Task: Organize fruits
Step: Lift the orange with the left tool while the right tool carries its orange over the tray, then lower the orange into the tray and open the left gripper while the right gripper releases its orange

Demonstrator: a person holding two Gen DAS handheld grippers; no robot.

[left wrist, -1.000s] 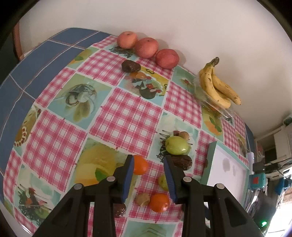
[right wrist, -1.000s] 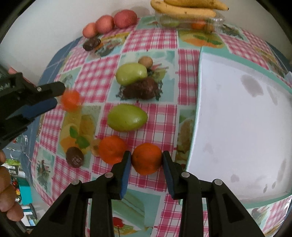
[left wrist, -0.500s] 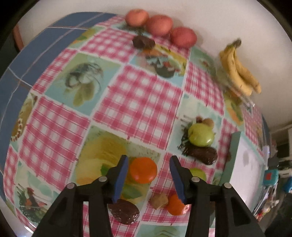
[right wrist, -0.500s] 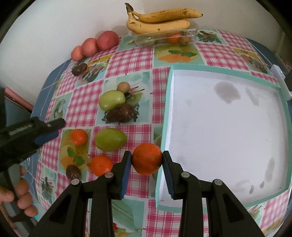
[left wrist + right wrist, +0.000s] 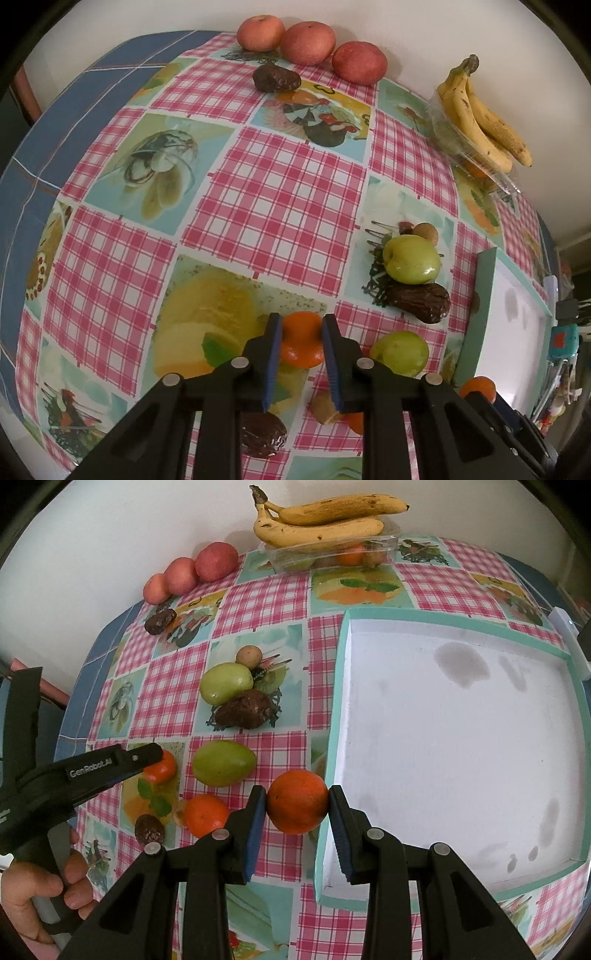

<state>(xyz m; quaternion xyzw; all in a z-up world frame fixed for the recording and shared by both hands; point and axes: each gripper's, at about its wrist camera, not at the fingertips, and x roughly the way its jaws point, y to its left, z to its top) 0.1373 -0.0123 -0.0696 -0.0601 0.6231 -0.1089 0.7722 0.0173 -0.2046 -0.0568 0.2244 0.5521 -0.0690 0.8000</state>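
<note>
A: Left side?
B: Left gripper [image 5: 301,341] has its jaws pinched on a small tangerine [image 5: 300,339], low over the checked tablecloth [image 5: 273,206], beside a green mango [image 5: 400,353].
A: Right?
B: Right gripper [image 5: 297,808] is clamped on an orange [image 5: 297,801], lifted just at the left rim of the white tray [image 5: 334,716]. Another tangerine [image 5: 206,815] sits on the cloth to its left.

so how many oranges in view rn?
3 loose: one in the right gripper beside the tray, one between the left gripper's fingers, one on the cloth. Another orange fruit shows inside the clear box; more may hide there.
</note>
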